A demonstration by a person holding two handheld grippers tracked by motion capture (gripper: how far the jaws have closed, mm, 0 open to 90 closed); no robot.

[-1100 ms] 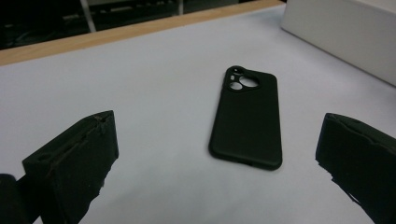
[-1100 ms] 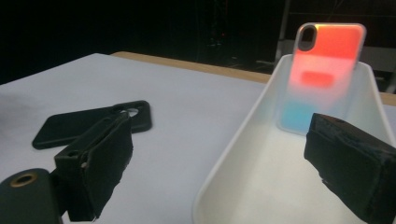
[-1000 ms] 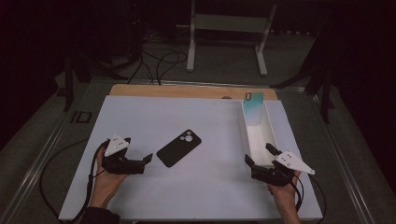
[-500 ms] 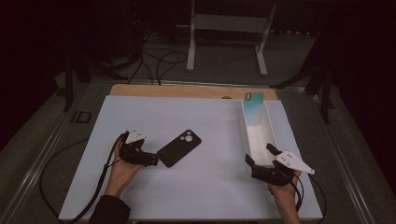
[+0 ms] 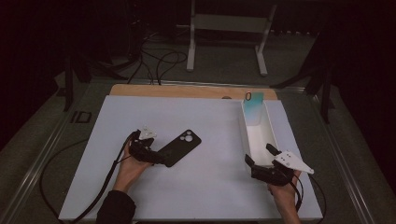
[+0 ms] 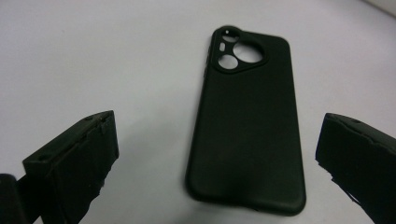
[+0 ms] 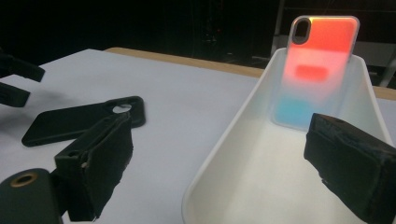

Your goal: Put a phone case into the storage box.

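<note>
While the black phone case (image 6: 247,126) lies flat, back up, on the white counter (image 5: 210,186), well left of the white tray (image 5: 247,140), the left gripper (image 5: 156,156) sits at its near end, jaws wide and straddling it, evidently lined up for a grasp. At the tray's near end the right gripper (image 5: 259,165) waits, jaws wide, holding nothing. A coloured case (image 7: 317,70) leans against the tray's far wall.

Flat black rubber phone case (image 5: 179,147) lies left of centre on the white rectangular table sheet (image 5: 205,121). Long white plastic tray (image 5: 258,135) sits at right; translucent gradient phone case (image 5: 252,108) leans inside its far end.
</note>
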